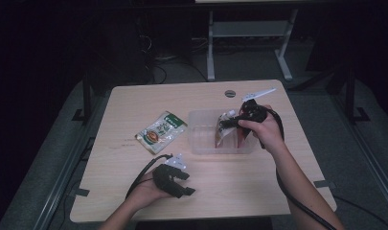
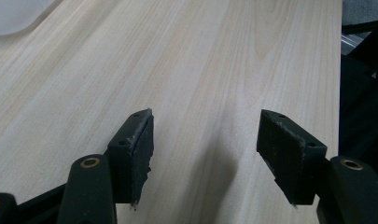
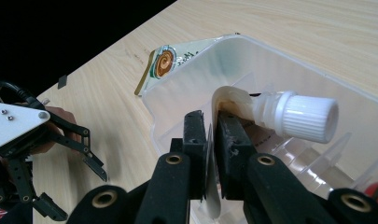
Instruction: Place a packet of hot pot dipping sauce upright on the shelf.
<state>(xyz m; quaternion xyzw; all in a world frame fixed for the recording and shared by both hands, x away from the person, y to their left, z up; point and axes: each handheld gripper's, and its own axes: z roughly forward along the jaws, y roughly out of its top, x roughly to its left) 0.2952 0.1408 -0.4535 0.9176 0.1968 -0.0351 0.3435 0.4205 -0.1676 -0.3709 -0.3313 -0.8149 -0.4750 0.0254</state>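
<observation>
A soft pouch with a white screw cap (image 3: pixel 308 116) stands in a clear plastic bin (image 3: pixel 186 84) right of the table's middle. My right gripper (image 3: pixel 211 126) is shut on the pouch's thin top edge, just left of the cap. From above, that gripper (image 1: pixel 228 123) reaches into the bin (image 1: pixel 201 141) from the right, over the pouch (image 1: pixel 224 134). A green and white packet (image 1: pixel 161 132) lies flat on the table left of the bin. My left gripper (image 1: pixel 184 184) rests near the front edge, open, with only bare wood between its jaws (image 2: pixel 207 126).
Something red (image 1: pixel 243 138) sits in the bin's right end, behind the pouch. A grey round grommet (image 1: pixel 230 93) and a white strip (image 1: pixel 258 92) lie near the table's far edge. A white desk frame (image 1: pixel 211 48) stands on the floor beyond.
</observation>
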